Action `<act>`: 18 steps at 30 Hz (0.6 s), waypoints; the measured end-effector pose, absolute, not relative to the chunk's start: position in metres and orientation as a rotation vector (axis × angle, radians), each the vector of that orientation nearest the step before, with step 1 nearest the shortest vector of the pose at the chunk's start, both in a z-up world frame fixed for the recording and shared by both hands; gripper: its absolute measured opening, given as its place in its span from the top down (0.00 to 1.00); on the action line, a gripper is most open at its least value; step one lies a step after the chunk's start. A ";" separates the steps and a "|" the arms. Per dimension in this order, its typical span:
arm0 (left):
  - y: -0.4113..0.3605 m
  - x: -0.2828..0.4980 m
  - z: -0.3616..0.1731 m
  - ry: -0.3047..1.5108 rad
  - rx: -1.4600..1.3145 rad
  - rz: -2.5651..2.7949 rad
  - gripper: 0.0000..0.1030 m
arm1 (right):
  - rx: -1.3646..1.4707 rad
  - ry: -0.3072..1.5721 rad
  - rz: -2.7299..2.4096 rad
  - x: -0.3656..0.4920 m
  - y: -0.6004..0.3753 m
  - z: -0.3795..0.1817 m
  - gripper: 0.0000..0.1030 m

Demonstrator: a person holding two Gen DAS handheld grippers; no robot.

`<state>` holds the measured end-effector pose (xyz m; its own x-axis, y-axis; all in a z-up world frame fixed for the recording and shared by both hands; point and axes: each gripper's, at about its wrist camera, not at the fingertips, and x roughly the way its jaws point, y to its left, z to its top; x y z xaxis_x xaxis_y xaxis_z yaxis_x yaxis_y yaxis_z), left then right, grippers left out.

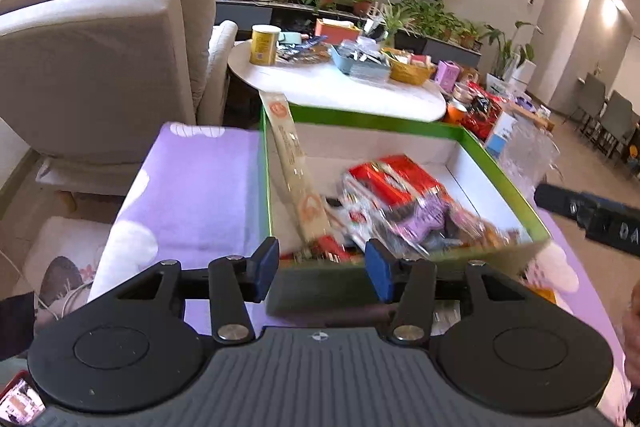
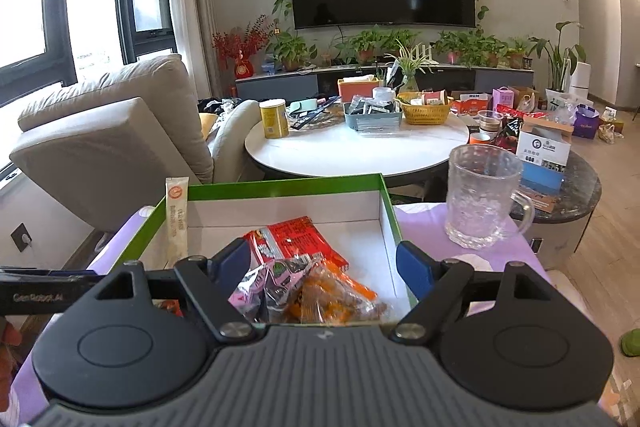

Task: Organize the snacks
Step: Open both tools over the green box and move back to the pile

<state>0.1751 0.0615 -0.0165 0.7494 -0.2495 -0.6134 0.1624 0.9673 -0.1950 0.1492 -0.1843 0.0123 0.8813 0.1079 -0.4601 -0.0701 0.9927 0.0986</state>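
- The snacks are being gathered into one green-rimmed box (image 2: 280,187), which is sitting on the purple-covered table (image 1: 192,187); its white interior is keeping the loose packets from sliding about.
- A red packet (image 2: 304,239) is lying flat on the box floor, with its long axis running diagonally from the near left toward the far right in the right wrist view.
- A purple-and-silver packet (image 2: 276,277) and an orange packet (image 2: 332,295) are being left heaped at the near wall, partly overlapping the red one; their exact orientation cannot be told from the crumpled wrappers.
- A long beige stick packet (image 2: 176,223) is being propped against the box's left wall, standing nearly upright in the right wrist view, with its top end poking above the rim. It seems too long to lie flat beside the heap.
- The left claw (image 1: 322,263) is being held partly open just above the near edge of the box, with nothing seen pressed between its blue pads (image 1: 266,263).
- The right claw (image 2: 324,265) is being held wide open over the near part of the box, framing the heap without touching it, as far as can be judged.
- A glass mug (image 2: 484,203) is being left on the table just right of the box, apart from the snacks.
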 end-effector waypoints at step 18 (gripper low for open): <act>0.061 0.104 -0.035 0.772 -0.071 -0.242 0.56 | 0.084 0.520 0.048 0.101 -0.209 0.002 0.34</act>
<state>0.1044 0.0614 -0.0350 0.6903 -0.2420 -0.6819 0.1900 0.9700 -0.1519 0.1013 -0.2086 0.0022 0.8668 0.0674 -0.4941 -0.0247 0.9954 0.0924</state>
